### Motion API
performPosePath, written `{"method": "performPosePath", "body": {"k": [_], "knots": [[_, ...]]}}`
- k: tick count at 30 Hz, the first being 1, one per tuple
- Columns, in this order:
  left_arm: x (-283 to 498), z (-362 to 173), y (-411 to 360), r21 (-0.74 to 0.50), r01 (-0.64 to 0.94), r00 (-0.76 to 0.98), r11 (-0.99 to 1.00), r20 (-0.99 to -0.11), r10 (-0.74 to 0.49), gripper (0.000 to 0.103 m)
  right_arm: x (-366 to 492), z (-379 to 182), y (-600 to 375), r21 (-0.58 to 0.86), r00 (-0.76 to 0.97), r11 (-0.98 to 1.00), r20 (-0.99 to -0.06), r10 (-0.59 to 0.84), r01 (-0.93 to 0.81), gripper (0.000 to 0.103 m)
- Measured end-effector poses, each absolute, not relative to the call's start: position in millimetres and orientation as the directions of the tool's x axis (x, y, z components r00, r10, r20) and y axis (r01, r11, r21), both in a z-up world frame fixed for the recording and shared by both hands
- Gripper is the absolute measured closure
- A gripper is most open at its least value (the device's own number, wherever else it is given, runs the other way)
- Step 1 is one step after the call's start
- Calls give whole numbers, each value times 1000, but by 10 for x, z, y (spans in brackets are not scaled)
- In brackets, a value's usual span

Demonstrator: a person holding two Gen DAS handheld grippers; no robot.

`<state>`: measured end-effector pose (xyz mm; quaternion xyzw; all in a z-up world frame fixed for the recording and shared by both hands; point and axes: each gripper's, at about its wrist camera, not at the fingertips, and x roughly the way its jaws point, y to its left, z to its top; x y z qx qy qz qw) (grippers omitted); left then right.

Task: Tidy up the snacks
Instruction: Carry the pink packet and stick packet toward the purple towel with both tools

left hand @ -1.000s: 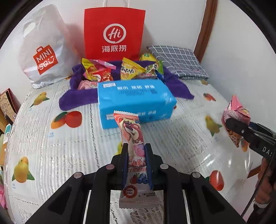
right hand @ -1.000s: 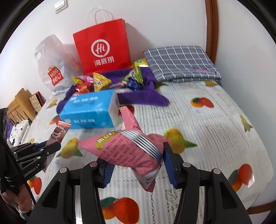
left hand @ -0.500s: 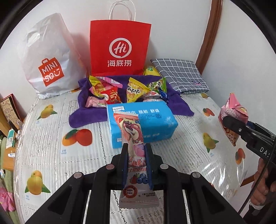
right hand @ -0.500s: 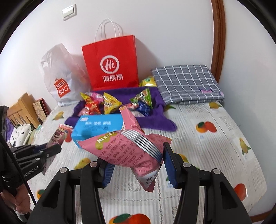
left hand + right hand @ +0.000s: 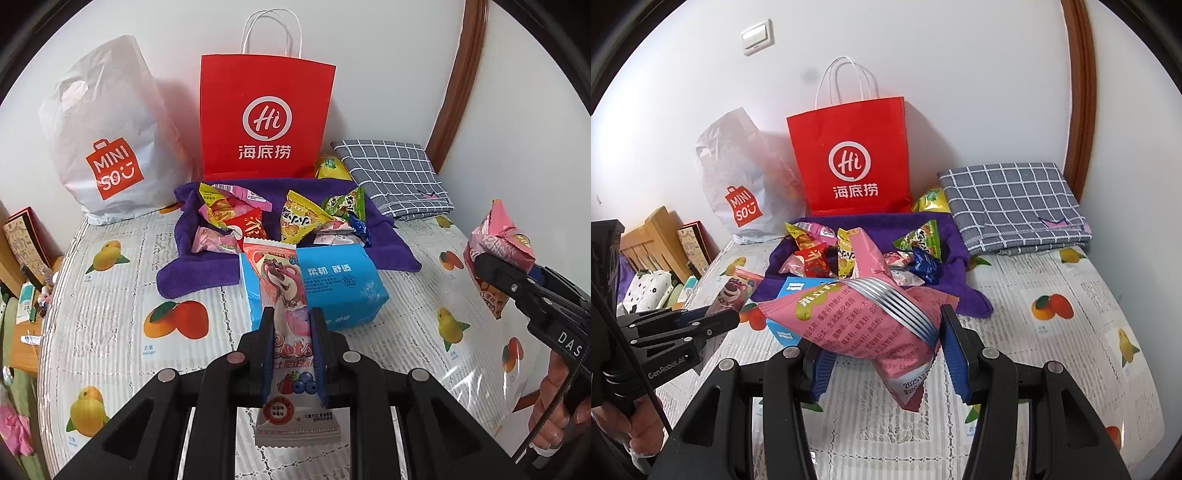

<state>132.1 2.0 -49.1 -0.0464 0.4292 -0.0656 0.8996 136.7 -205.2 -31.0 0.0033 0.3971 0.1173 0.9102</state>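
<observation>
Left wrist view: the left gripper (image 5: 293, 345) is clamped on a slim pink bear-print snack packet (image 5: 283, 295), held above the fruit-print tablecloth (image 5: 110, 332); the right gripper (image 5: 886, 350) pinches a puffy pink chip bag (image 5: 857, 321); loose snacks (image 5: 295, 218) lie on a purple towel (image 5: 192, 273) behind a blue tissue pack (image 5: 340, 284), before a red paper bag (image 5: 264, 118).

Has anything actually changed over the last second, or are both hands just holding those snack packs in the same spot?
Both hands rose and drew back from the table, so the bags at the wall and the purple towel now show lower and smaller. Nothing was taken or let go: the left gripper stays shut on the bear snack pack, the right gripper on the pink snack bag. The blue tissue pack and loose snacks lie unmoved.
</observation>
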Motion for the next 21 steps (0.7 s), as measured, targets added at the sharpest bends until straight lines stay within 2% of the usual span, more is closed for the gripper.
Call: {"method": "performPosePath", "body": {"k": [21], "knots": [[1590,-353,149,-133,76,640,988,-754,-151,85,1607,-218,-1822,64,676,967,-703,220,-248,52]]}}
